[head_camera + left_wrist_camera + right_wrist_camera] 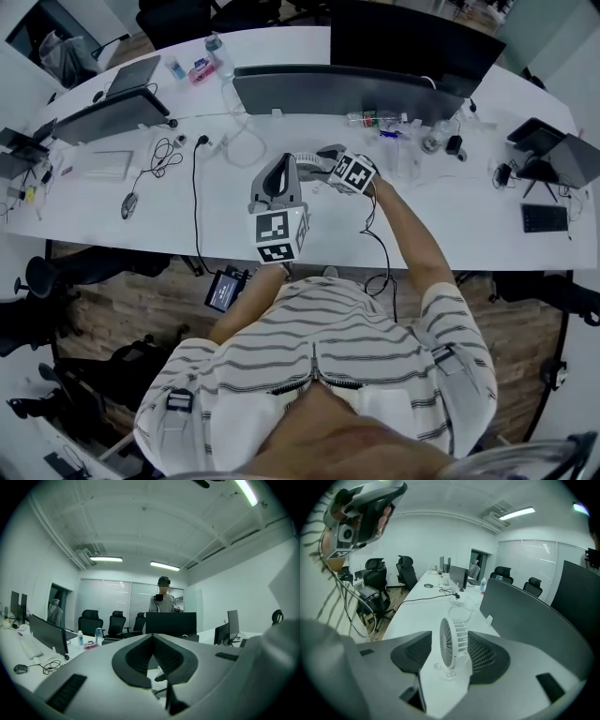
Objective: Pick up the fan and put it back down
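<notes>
One long white desk (450, 220) fills the head view, with a dark monitor (342, 89) at twelve o'clock from the person. Next in size come the two tools. The left gripper (153, 640) hangs over the desk's near edge, its pads pressed together at the tips with nothing between them. The right gripper (450, 652), at about two o'clock from it, has its jaws spread wide.

Between those spread jaws the fan (454, 639) stands upright on the desk on its own base (449, 673). A clear gap shows at its nine o'clock side. The three o'clock pad sits close to the cage without visibly pressing on it.

The fan looks like light, stiff white plastic. Its thin ribbed cage would likely flex or crack under a hard squeeze, and it seems top-heavy on that small foot. A gentle pinch low across the cage's firmer rim, kept upright, seems safest.

Only the right gripper view shows the fan edge-on with its foot. In the head view the marker cube (354, 173) hides most of the fan. The left gripper view misses it entirely and looks level across the room.
</notes>
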Demonstrator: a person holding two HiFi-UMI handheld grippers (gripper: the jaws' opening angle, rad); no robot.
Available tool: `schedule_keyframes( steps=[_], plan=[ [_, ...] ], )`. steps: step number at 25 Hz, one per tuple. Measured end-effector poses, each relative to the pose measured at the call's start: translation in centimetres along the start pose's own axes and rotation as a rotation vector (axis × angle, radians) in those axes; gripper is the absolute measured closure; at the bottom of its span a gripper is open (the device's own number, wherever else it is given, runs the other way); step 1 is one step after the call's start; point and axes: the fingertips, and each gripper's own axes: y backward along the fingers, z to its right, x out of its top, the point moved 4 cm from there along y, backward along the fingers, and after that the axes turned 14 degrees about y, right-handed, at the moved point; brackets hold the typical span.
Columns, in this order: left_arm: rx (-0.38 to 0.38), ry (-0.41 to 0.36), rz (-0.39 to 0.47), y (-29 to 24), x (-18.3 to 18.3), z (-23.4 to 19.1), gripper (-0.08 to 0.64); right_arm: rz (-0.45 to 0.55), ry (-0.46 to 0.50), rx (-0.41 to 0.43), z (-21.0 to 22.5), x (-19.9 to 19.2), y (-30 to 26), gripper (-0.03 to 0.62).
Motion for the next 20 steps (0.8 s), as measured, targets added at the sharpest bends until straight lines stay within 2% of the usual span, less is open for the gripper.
schedule_keyframes(
  steps=[9, 15, 20],
  plan=[
    [0.005, -0.011, -0.006, -0.2, -0.2, 0.0, 0.554, -0.063, 0.044, 0.073, 1.2, -0.6, -2.8, 0.357],
    [0.009, -0.014, -0.012, -0.6, -0.3, 0.0, 0.554, -0.085, -0.006, 0.119, 2.2, -1.7, -3.9, 0.349],
    [0.020, -0.016, -0.020, -0.6, -0.7, -0.3, 0.554, -0.101, 0.003, 0.154, 1.8, -1.9, -5.3, 0.350]
  ],
)
